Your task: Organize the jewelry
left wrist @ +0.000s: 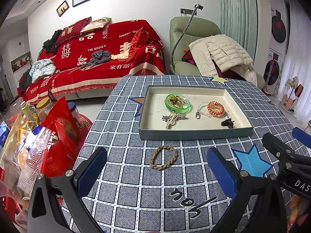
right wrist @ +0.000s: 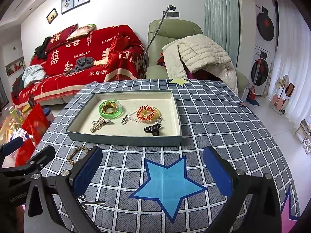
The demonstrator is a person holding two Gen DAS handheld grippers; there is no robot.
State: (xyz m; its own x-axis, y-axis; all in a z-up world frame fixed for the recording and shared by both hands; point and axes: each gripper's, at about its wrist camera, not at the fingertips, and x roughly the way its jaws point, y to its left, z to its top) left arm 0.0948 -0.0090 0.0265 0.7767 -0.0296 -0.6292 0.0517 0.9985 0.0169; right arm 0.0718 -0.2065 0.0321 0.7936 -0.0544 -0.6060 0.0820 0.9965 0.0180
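Note:
A shallow grey box [left wrist: 194, 134] [right wrist: 124, 140] stands on the checked tablecloth. Inside lie a green bangle [left wrist: 177, 103] [right wrist: 110, 109], an orange spiral hair tie [left wrist: 215, 108] [right wrist: 146, 113], silver hair clips [left wrist: 173, 118] [right wrist: 100, 124], a clear bead chain [left wrist: 202, 110] [right wrist: 129, 116] and a black claw clip [left wrist: 227, 123] [right wrist: 153, 129]. A braided tan band [left wrist: 163, 157] [right wrist: 77, 155] lies on the cloth in front of the box. My left gripper [left wrist: 155, 172] is open just short of the band. My right gripper [right wrist: 153, 171] is open over a blue star, holding nothing.
Red packets, plastic bags and jars [left wrist: 38, 132] crowd the floor left of the table. A red-covered sofa [left wrist: 97, 58] and a green armchair [left wrist: 194, 44] with a white jacket stand behind. The right gripper's arm [left wrist: 287, 155] shows at the left view's right edge.

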